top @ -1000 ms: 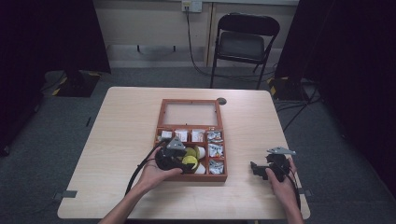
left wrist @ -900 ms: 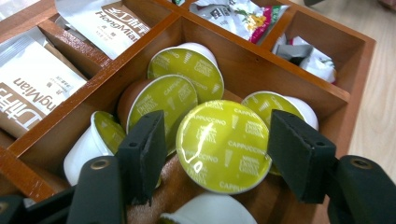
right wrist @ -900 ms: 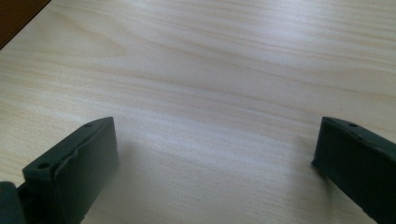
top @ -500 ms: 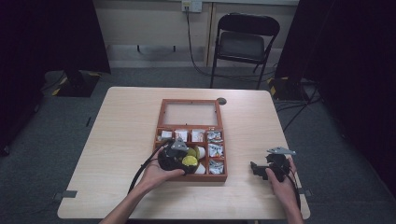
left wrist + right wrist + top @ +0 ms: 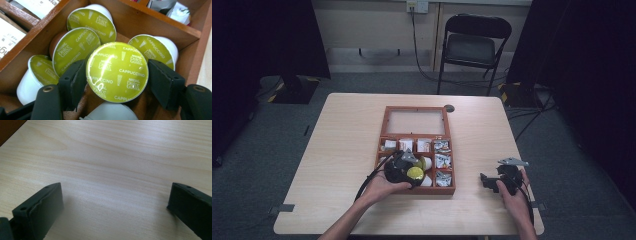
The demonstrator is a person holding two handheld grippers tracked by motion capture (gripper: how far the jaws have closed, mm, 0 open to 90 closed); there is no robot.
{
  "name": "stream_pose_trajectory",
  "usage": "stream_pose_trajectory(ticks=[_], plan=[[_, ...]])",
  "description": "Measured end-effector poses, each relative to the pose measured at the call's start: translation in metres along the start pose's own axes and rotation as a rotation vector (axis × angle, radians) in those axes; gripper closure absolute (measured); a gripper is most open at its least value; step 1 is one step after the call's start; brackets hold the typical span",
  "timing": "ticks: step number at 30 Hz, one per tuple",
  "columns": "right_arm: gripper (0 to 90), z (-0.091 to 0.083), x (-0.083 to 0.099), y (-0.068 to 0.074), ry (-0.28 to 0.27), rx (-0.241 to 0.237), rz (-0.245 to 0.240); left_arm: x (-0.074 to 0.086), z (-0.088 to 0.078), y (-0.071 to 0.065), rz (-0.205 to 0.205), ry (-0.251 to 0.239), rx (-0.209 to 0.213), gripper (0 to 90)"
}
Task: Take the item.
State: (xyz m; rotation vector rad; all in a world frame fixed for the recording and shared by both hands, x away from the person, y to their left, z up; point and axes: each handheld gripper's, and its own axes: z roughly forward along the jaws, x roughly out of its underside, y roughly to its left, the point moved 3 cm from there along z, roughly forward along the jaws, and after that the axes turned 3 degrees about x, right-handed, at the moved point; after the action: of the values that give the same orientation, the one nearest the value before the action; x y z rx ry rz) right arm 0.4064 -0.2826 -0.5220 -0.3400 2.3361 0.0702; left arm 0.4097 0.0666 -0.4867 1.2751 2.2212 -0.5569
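Observation:
A wooden compartment box [image 5: 382, 135] lies at the table's middle. My left gripper [image 5: 413, 173] reaches into its front compartment, shut on a capsule with a yellow-green foil lid marked cappuccino [image 5: 117, 72]. Both jaws press the capsule's sides, and it sits slightly above the others. Several like capsules [image 5: 72, 50] lie around and under it, some tipped on their sides. In the high view the held capsule [image 5: 416, 174] shows as a yellow disc. My right gripper [image 5: 486, 181] rests low over bare table at the right, open, with nothing between its jaws [image 5: 117, 195].
The box's far half is a clear-paned lid [image 5: 415, 121]. Other compartments hold white sachets [image 5: 442, 161] and packets [image 5: 406, 145]. A small dark round cap [image 5: 449, 108] sits by the box's far right corner. A folding chair [image 5: 472, 47] stands beyond the table.

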Motion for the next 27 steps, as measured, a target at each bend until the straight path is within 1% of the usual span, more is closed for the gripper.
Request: stream_pose_trajectory(ticks=[2, 5, 7, 9, 11, 14, 15, 18, 20, 21, 25, 27], plan=[[0.0, 0.0000, 0.0000, 0.0000, 0.000, 0.000, 0.001, -0.0003, 0.0008, -0.0004, 0.013, 0.013, -0.007, 32.5], [0.0, 0.0001, 0.0000, -0.0001, -0.001, 0.000, -0.002, -0.0003, 0.0014, -0.0003, 0.002, 0.013, -0.006, 32.3], [0.0, 0.0000, 0.0000, 0.0000, 0.000, 0.000, 0.000, -0.0005, 0.0023, -0.0003, 0.000, 0.021, -0.012, 32.1], [0.0, 0.0000, 0.0000, 0.0000, 0.000, 0.000, 0.000, -0.0006, 0.0026, -0.0005, 0.005, 0.028, -0.010, 33.4], [0.0, 0.0000, 0.0000, 0.0000, 0.001, 0.000, 0.000, -0.0006, 0.0026, 0.0000, 0.000, 0.033, -0.009, 33.9], [0.0, 0.0000, 0.0000, 0.0000, 0.001, 0.000, 0.000, -0.0005, 0.0027, -0.0003, 0.006, 0.029, 0.002, 36.5], [0.0, 0.0000, 0.0001, 0.0000, 0.000, 0.000, 0.000, -0.0005, 0.0028, -0.0003, 0.000, 0.028, 0.004, 36.5], [0.0, -0.0001, 0.0001, 0.0001, 0.000, 0.000, 0.001, -0.0006, 0.0027, 0.0001, 0.003, 0.032, 0.006, 36.7], [0.0, -0.0002, 0.0002, 0.0002, 0.001, 0.001, 0.002, -0.0005, 0.0029, -0.0005, -0.001, 0.029, 0.004, 37.1], [0.0, -0.0003, 0.0002, 0.0002, 0.001, 0.001, 0.002, -0.0006, 0.0029, -0.0002, 0.005, 0.034, 0.002, 37.2], [0.0, -0.0003, 0.0003, 0.0002, 0.001, 0.001, 0.003, -0.0007, 0.0028, 0.0001, 0.003, 0.034, -0.001, 37.6], [0.0, -0.0002, 0.0002, 0.0002, 0.000, 0.002, 0.002, -0.0010, 0.0030, -0.0006, 0.009, 0.036, -0.006, 37.7]])
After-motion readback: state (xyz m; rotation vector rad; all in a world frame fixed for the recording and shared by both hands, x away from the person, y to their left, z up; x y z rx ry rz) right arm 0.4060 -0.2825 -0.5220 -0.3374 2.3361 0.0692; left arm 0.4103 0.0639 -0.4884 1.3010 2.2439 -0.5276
